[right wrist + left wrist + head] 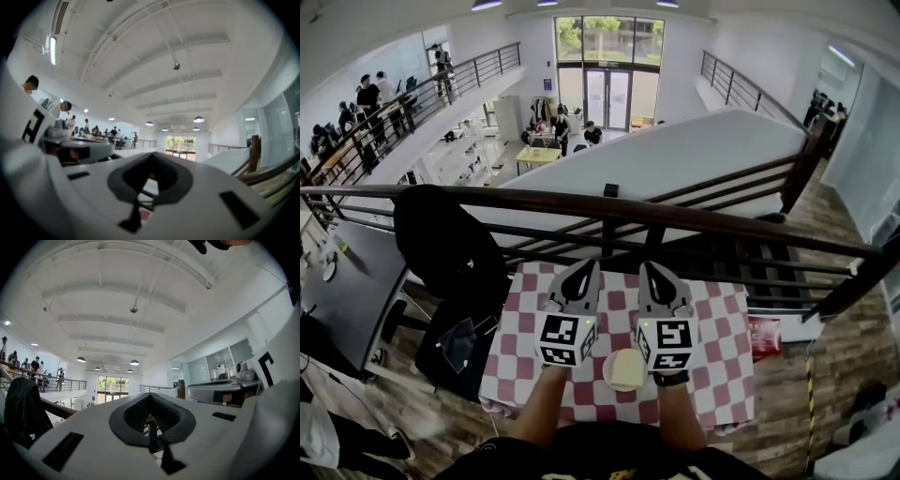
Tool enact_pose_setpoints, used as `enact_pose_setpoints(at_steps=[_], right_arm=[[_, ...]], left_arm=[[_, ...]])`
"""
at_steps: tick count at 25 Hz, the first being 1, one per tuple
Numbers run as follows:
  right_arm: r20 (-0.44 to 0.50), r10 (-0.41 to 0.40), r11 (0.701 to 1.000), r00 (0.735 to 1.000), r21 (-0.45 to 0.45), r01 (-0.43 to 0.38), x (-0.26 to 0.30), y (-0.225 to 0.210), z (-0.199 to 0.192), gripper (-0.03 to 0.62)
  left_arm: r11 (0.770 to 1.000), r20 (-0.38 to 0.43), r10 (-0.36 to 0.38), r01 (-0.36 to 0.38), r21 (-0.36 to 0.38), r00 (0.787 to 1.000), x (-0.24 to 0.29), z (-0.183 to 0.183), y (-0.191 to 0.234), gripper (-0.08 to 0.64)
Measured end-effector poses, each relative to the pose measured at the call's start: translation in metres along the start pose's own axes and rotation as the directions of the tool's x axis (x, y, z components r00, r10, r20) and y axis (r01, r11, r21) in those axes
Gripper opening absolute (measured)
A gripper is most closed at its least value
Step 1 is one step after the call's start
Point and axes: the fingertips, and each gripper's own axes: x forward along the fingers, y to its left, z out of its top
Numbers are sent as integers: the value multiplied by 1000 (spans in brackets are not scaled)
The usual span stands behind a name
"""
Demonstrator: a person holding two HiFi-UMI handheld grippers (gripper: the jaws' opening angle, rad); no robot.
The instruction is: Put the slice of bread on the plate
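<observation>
Bread [628,367] shows, as far as the small head view allows, as a pale slice lying on the plate [607,373], which sits on the checked table [722,328] toward the person's side. By that reading the task looks done or all but done. The left gripper [578,267] and right gripper [653,269] are held level and side by side, well above the cloth, and they point away from the person toward the railing [609,208]. I judge this a parked, hands-off pose, keeping the tools away from the plate so nothing nudges the slice. Each gripper's own view shows its jaws closed tip to tip with only the far room beyond them, so neither has hold of anything. The plate is partly tucked under the right gripper's marker cube in the head view and lies nearer the table's near edge than its far one. A careless drop of the hands could therefore push it toward the person. Bare cloth lies open to either side of the plate. The railing runs just past the far edge, a black coat [450,246] hangs to the left, and a red box [764,336] sits at the right edge.
</observation>
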Motion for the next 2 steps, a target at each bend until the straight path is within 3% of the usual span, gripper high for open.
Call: enact_pose_setpoints(at_steps=[2], right_arm=[[5, 2, 1000, 1000, -5, -2, -2, 1, 1, 14]], left_arm=[[1000, -26, 11, -11, -1, 1000, -2, -11, 1, 18]])
